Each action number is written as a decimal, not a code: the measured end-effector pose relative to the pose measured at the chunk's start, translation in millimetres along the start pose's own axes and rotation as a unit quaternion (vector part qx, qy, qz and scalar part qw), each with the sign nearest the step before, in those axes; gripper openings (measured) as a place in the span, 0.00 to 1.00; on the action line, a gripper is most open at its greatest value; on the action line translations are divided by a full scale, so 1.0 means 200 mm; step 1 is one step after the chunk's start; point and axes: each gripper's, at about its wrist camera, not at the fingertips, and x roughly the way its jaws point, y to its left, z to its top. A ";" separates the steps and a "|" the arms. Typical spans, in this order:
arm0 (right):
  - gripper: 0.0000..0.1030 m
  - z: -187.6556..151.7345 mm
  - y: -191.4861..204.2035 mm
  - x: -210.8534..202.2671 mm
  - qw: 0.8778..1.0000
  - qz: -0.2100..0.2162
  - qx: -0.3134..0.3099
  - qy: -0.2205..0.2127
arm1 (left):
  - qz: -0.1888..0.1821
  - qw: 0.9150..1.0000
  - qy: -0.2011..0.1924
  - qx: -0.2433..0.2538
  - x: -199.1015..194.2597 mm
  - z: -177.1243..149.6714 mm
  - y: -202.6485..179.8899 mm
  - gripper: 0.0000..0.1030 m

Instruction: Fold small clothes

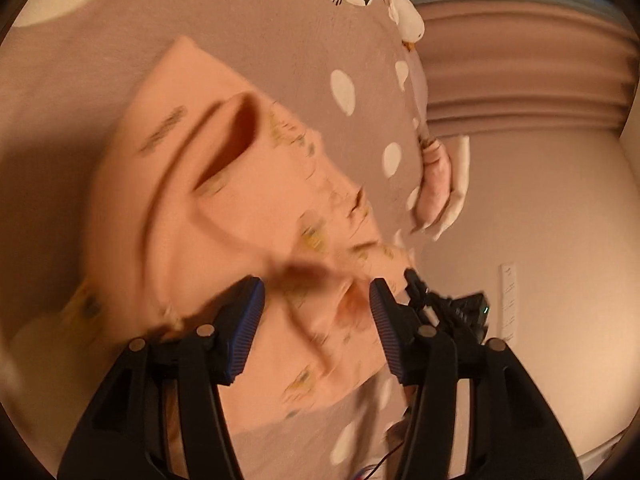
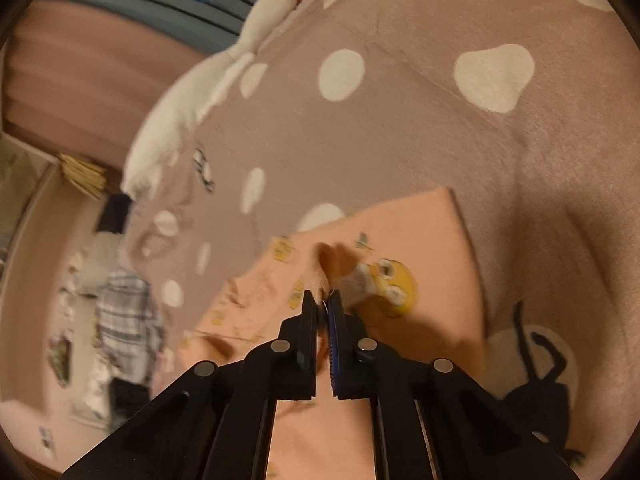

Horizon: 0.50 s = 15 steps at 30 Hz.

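**Pinching the peach garment on the spotted blanket**

Looking along our right gripper (image 2: 323, 306), we see its fingers (image 2: 308, 312) closed on a raised fold of the peach garment (image 2: 436, 240), a tuft of fabric pinched between them just above the lower middle of the frame. A yellow cartoon print (image 2: 394, 286) sits on the cloth just to the right of the fingertips. The garment lies on a brown blanket with white spots (image 2: 400, 128), and a white stuffed goose (image 2: 224, 68) lies along the blanket's edge in the upper left.

In the left wrist view, our left gripper (image 1: 316, 300) has its fingers (image 1: 250, 308) spread apart over the crumpled, motion-blurred garment (image 1: 208, 200), holding nothing. The garment fills the middle and lower left of that frame, on the same blanket (image 1: 312, 40).
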 end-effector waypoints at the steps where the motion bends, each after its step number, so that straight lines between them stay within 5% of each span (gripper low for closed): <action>1: 0.07 0.01 0.02 0.00 1.000 0.010 0.004 -0.002 | -0.005 1.000 -0.005 -0.005 0.02 0.03 -0.01 0.52; 9: 0.07 0.23 0.17 0.13 0.998 0.021 0.034 -0.042 | -0.021 0.990 -0.137 -0.039 -0.03 0.32 -0.07 0.52; 11: 0.07 0.28 0.18 0.20 0.999 -0.016 0.028 -0.032 | -0.010 0.985 -0.162 -0.054 -0.09 0.36 -0.05 0.52; 15: 0.38 0.29 0.12 0.20 0.995 -0.090 0.016 -0.029 | 0.028 0.984 -0.170 -0.037 -0.23 0.37 -0.02 0.52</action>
